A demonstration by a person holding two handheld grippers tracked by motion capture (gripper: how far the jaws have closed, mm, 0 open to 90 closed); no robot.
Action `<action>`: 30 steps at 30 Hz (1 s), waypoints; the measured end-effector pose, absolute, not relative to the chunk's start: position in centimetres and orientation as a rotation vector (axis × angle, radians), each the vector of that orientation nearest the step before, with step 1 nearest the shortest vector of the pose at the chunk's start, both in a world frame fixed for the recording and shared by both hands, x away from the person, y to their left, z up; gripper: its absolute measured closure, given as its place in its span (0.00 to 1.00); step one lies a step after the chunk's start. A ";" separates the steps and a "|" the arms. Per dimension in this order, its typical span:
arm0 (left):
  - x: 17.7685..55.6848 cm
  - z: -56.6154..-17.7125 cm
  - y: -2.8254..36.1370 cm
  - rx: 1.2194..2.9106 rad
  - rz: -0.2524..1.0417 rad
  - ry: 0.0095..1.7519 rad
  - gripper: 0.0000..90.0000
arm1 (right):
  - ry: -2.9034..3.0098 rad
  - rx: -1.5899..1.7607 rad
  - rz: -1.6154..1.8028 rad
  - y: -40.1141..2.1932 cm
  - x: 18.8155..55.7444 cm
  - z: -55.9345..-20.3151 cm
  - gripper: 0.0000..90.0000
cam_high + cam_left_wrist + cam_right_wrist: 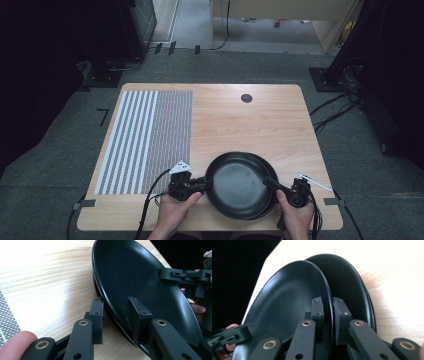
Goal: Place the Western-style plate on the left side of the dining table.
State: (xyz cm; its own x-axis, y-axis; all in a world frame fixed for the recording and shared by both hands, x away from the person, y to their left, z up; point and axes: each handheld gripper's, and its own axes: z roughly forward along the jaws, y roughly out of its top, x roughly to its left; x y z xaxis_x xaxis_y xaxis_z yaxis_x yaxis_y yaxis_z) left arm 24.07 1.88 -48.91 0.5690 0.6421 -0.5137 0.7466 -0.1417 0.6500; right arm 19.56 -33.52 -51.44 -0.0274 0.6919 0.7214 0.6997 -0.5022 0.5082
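Observation:
Two black plates lie stacked at the near middle of the wooden table (280, 125). The top plate (235, 180) (140, 277) (289, 305) sits a little left of the lower plate (269, 167) (352, 287). My left gripper (207, 182) (116, 311) is shut on the top plate's left rim, with one finger inside the dish and one outside. Across from it, my right gripper (267, 181) (328, 307) is shut on the right rim, its outer finger wedged between the two plates. Each gripper view shows the other gripper at the far rim.
A mat (145, 140) printed with white stripes and fine grey checks covers the table's left part. A white pen-like stick (315, 181) lies by the right edge, next to my right hand. A dark round grommet (246, 98) sits at the back. Cables run over the floor.

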 end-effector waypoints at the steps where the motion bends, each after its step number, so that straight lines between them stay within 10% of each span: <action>1: 24.1 -49.0 2.0 1.845 -0.145 1.130 0.77 | -1.549 -2.181 -1.636 -33.6 19.5 -51.3 0.93; 30: 24.9 -45.1 6.2 1.751 -0.093 1.208 0.81 | -1.507 -2.103 -1.683 -30.0 21.6 -47.2 0.94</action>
State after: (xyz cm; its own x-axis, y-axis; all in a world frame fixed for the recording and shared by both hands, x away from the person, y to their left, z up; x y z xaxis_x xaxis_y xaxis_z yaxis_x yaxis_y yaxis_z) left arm 24.91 6.16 -45.08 0.5045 0.6766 -0.5364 0.7509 -0.0371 0.6594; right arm 21.65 -29.99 -47.23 -0.0704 0.6348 0.7695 0.6950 -0.5221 0.4943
